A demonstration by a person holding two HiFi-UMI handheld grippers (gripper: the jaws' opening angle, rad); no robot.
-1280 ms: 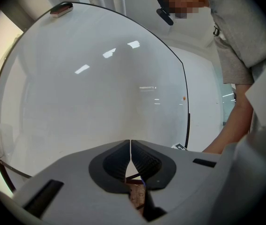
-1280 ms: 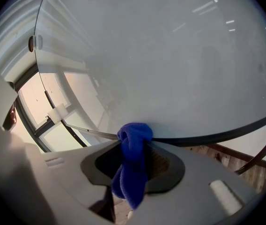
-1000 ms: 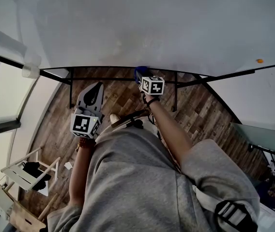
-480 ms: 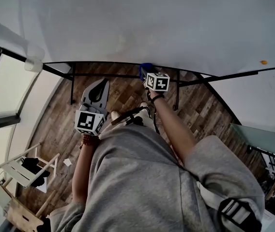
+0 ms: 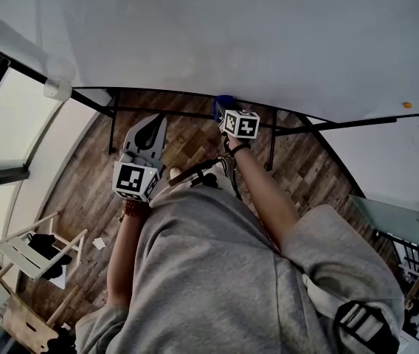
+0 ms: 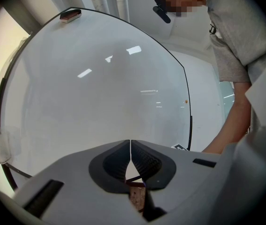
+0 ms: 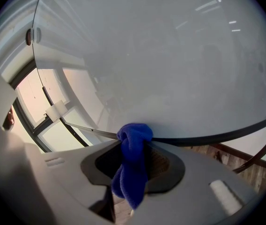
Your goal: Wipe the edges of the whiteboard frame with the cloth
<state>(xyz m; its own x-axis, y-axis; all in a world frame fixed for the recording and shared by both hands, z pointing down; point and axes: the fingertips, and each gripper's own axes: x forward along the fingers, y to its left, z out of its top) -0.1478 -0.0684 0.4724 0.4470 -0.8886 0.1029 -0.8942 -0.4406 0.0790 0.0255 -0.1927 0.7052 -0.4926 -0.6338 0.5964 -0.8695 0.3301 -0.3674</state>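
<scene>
**Cloth (image 7: 132, 170) meets lower edge of whiteboard frame**

A blue bunch, the cloth is pinched tight in the jaws of the right gripper (image 7: 134, 148) and pressed against the lower edge of the frame (image 7: 226, 134), roughly midway along it. Its long axis runs along the jaws, with the folded head pointing up at the frame and the loose tail trailing back below it. The edge itself runs side to side across the cloth's head. The left gripper (image 6: 130, 156) hovers below the frame, left of the cloth, its jaws closed together on nothing and aimed at the whiteboard (image 5: 231, 35). The wipe looks under way along the lower edge. No mark shows which stretch is done, and the side and top edges likely remain.
</scene>
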